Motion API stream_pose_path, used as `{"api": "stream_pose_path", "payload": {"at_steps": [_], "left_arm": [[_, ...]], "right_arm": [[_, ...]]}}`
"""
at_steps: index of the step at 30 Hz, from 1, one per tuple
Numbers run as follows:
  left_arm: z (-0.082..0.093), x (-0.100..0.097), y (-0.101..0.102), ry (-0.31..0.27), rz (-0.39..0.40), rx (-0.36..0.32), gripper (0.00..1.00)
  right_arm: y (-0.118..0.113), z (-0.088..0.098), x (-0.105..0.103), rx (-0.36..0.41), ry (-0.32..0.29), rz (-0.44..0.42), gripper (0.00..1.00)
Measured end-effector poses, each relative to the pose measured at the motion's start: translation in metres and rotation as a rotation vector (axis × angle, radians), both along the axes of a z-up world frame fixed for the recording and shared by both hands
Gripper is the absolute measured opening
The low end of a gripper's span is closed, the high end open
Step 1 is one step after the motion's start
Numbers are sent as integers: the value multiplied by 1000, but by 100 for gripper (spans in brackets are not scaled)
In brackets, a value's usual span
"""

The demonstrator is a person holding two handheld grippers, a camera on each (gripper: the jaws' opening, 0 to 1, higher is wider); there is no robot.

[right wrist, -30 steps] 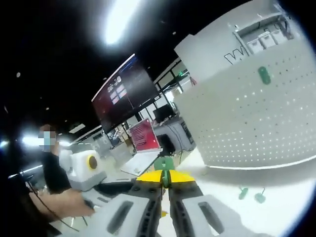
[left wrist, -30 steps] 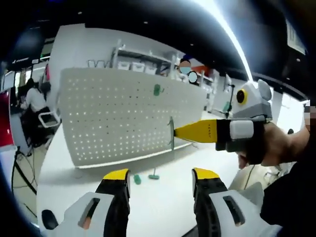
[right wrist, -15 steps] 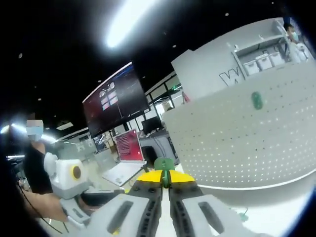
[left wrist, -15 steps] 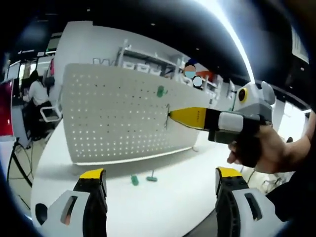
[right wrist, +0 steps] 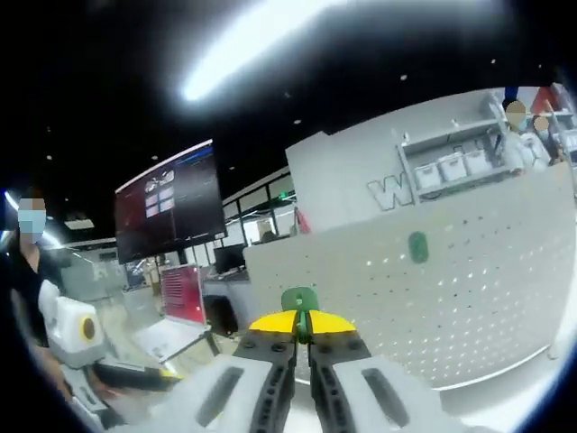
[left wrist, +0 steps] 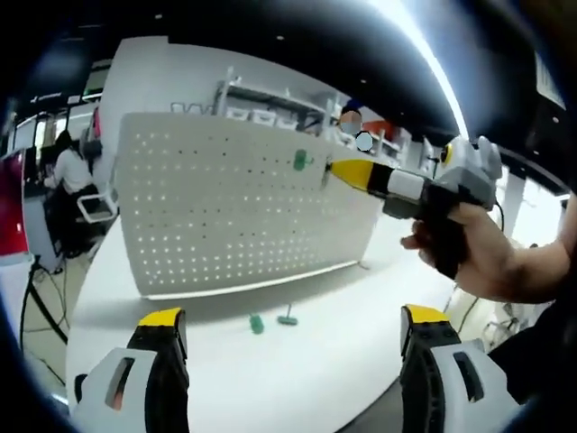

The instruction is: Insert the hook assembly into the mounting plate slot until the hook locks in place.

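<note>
The right gripper [right wrist: 303,332] pinched a green hook [right wrist: 298,300] upright, near the pegboard [left wrist: 225,216] below its mounted hook [left wrist: 300,161]. The left gripper [left wrist: 293,338] was spread wide.

White table [left wrist: 297,361] carries the upright pegboard [left wrist: 225,216] (perforated) and two green hooks [left wrist: 270,321].
</note>
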State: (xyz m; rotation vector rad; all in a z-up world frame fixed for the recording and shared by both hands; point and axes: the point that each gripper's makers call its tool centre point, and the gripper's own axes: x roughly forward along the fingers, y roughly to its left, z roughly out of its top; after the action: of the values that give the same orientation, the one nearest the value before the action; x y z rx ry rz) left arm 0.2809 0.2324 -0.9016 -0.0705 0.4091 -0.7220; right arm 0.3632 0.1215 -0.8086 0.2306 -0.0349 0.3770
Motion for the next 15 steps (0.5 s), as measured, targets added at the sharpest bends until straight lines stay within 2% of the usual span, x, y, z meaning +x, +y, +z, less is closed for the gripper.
{"api": "stream_pose_path", "payload": {"at_steps": [3, 10, 15], "left_arm": [[0, 0, -1, 4, 2, -12, 100], [-10, 1, 4, 26, 12, 19, 95], [-11, 3, 4, 35, 8, -24, 97]], "right_arm": [[-14, 0, 12, -26, -14, -44, 0], [-39, -2, 38, -66, -20, -111, 0], [-64, 0, 56, -57, -21, -160, 0]]}}
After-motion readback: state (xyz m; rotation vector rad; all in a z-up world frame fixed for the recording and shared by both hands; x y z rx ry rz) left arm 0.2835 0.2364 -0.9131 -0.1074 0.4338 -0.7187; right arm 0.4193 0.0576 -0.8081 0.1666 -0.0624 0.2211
